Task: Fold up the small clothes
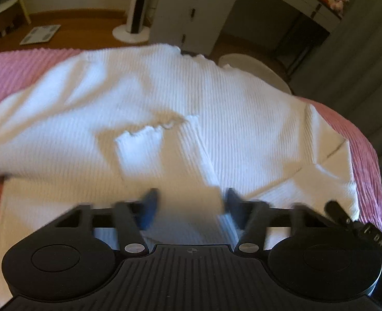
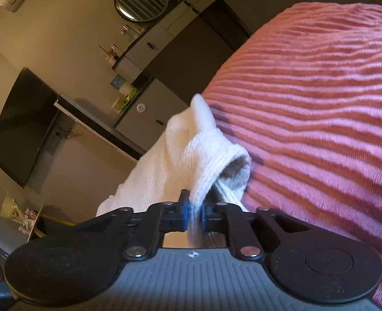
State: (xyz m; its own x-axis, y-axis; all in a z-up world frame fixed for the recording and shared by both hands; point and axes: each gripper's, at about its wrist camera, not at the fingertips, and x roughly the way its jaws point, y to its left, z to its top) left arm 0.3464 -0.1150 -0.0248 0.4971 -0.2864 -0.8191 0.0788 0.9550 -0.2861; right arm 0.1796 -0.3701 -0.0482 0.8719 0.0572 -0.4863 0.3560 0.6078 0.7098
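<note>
white ribbed garment point(image 1: 185, 98) spread on pink bedspread point(image 1: 14, 70), bare pink past its edges | left gripper point(image 1: 191, 202) jaws apart over near hem | right gripper point(image 2: 194, 215) pinching a lifted cuff point(image 2: 216, 165)

white garment point(image 1: 165, 98) covering pink bedspread point(image 1: 14, 75)
</note>
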